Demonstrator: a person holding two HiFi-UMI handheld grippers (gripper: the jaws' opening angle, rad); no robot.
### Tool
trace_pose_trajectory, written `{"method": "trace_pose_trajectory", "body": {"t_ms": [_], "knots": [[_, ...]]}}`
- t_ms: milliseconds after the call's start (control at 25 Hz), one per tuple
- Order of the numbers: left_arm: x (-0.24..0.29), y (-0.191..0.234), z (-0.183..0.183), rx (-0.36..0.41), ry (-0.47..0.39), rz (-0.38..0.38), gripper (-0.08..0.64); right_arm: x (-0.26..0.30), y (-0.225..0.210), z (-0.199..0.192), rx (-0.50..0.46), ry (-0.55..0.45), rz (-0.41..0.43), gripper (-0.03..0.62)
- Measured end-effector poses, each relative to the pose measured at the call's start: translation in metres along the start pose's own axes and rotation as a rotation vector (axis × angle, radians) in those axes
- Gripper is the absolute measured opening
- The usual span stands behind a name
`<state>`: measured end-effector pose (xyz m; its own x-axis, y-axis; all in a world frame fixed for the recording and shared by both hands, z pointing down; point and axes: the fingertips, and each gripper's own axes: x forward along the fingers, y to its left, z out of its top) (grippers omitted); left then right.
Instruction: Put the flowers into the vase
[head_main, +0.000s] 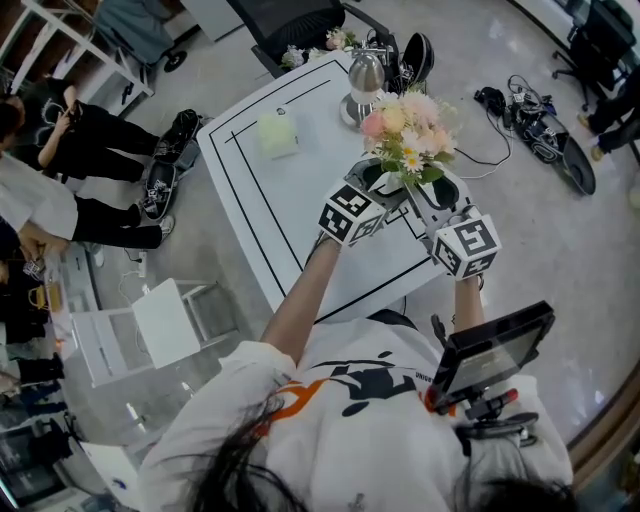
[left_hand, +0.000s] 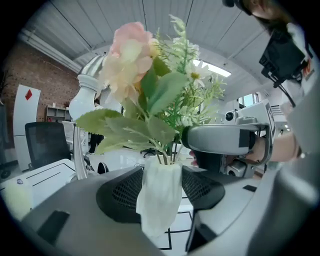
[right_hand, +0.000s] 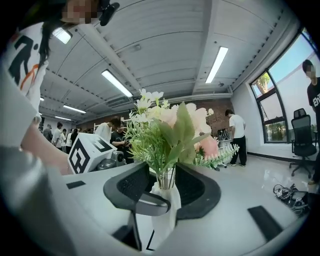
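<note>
left fingers (left_hand: 120, 192): closed on the white wrap (left_hand: 159, 200) at the foot of the bouquet (left_hand: 150, 95). They stood wide only because the wrap was bulky, and both pads pressed it. This pair carried the load.
right fingers (right_hand: 196, 186): parted, straddling the same wrap just beside the left pair. I saw no clear press. My read: lined up for a second hold to stop the stems swinging.
bouquet: upright in the air between both pairs, heads up and wrap down, over the right side of the worktop (head_main: 270, 200). I kept it vertical so the stem end would go in first.
vase (head_main: 366, 78): silver, at the worktop's far edge, well apart from the bouquet. Flowers were not in it yet.
pale block (head_main: 278, 132): left of the route, no conflict.
risk: two holds on one soft wrap could twist or crush it.
</note>
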<state>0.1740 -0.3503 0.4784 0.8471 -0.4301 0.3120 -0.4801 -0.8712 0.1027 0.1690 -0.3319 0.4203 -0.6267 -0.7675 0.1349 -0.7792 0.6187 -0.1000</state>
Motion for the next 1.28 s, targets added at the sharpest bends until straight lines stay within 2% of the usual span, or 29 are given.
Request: {"method": "trace_pose_trajectory", "body": {"t_ms": [280,600,800,1040,1280], "knots": [[0.000,0.001,0.002,-0.007,-0.007,0.008,0.253,-0.012,0.003,0.003,0.029,0.007,-0.007,0.184],[0.000,0.000,0.000,0.015,-0.004,0.001,0.254,-0.022,0.002,-0.010,0.073,0.026,-0.031,0.186],[0.001,-0.001,-0.007,0.047,0.031,-0.002,0.255,-0.029,0.003,-0.011,0.074,0.032,-0.040,0.186],[-0.004,0.001,-0.015,0.020,0.032,0.015,0.287,-0.035,0.003,-0.012,0.085,0.027,-0.059,0.186],[-0.024,0.004,-0.022,-0.024,0.015,0.044,0.287,-0.039,0.013,-0.011,0.111,0.001,-0.068,0.186]]}}
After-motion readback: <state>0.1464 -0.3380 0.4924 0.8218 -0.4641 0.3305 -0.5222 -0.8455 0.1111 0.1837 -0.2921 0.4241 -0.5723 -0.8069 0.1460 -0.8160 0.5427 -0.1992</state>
